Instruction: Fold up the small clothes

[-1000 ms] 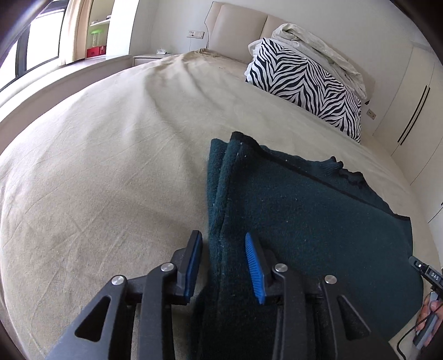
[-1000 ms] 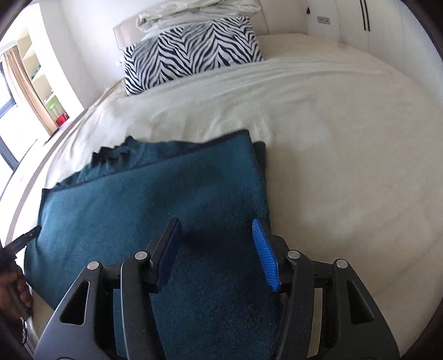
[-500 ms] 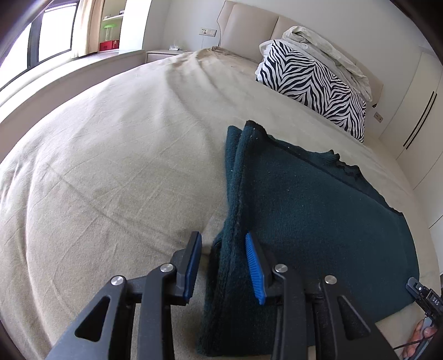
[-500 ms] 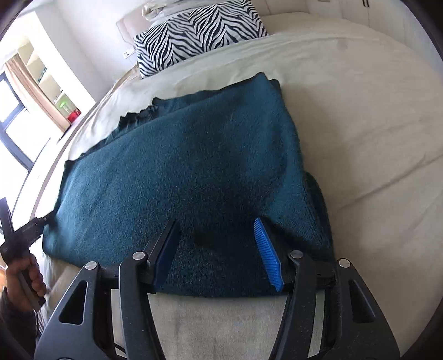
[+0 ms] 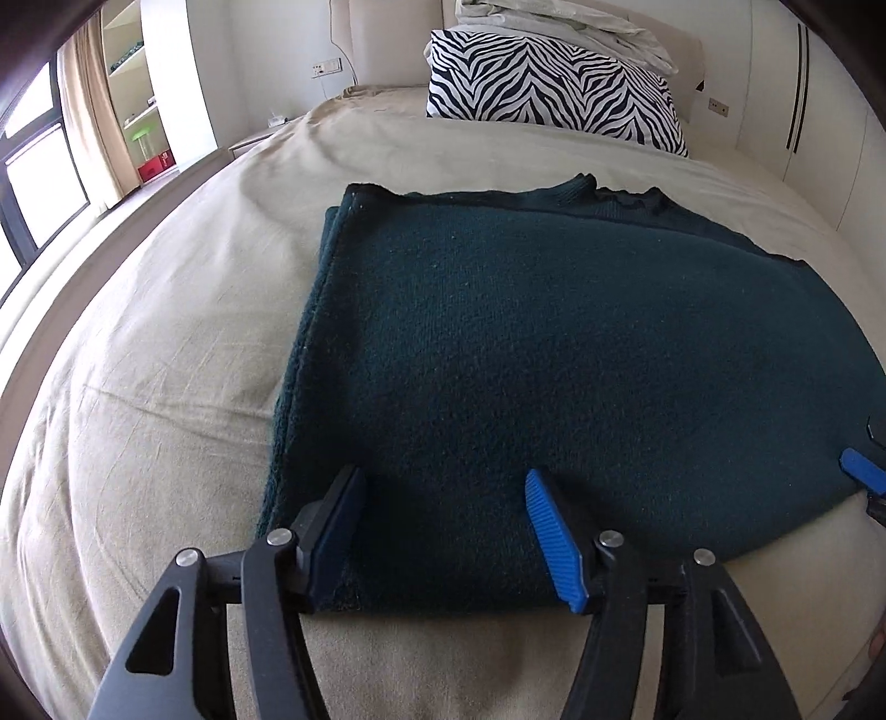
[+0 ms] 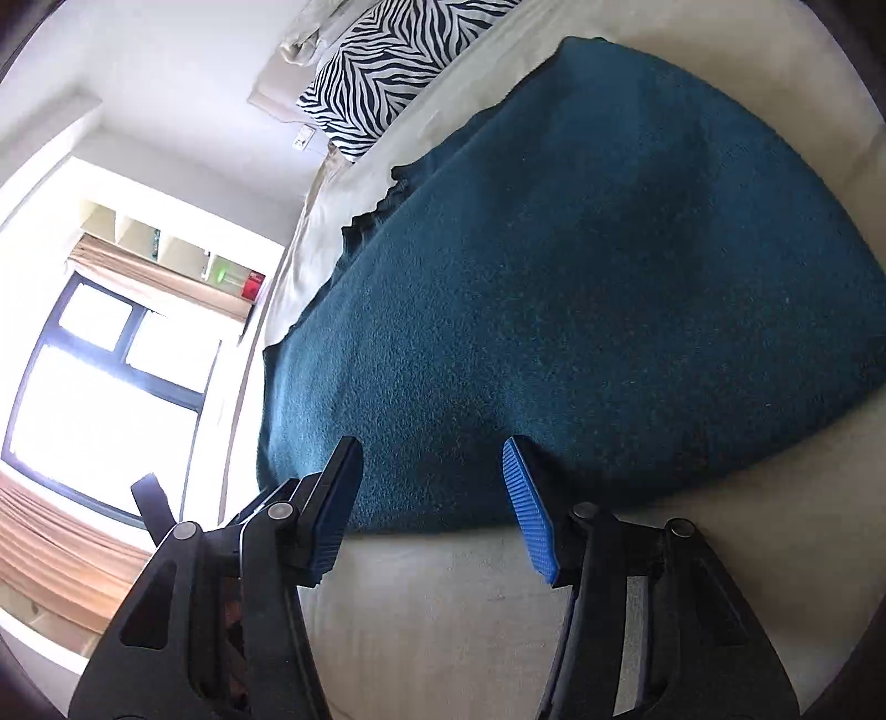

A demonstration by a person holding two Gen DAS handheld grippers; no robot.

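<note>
A dark teal knitted garment (image 5: 554, 343) lies folded flat on the beige bed sheet (image 5: 166, 332); it also fills the right wrist view (image 6: 581, 277). My left gripper (image 5: 443, 526) is open, its blue pads straddling the garment's near left edge. My right gripper (image 6: 429, 498) is open at the garment's near edge, rolled to one side. A blue fingertip (image 5: 864, 471) of the right gripper shows at the right edge of the left wrist view, by the garment's near right corner.
A zebra-striped pillow (image 5: 554, 88) and crumpled white bedding (image 5: 565, 22) lie at the headboard. A window (image 6: 99, 399) and shelves (image 6: 166, 249) stand to the left of the bed. White cabinet doors (image 5: 797, 83) are at the right.
Both grippers have pulled back to the garment's near edge. The left one swung right to face the headboard and opened wider; the right one rolled sideways. The garment lies flat.
</note>
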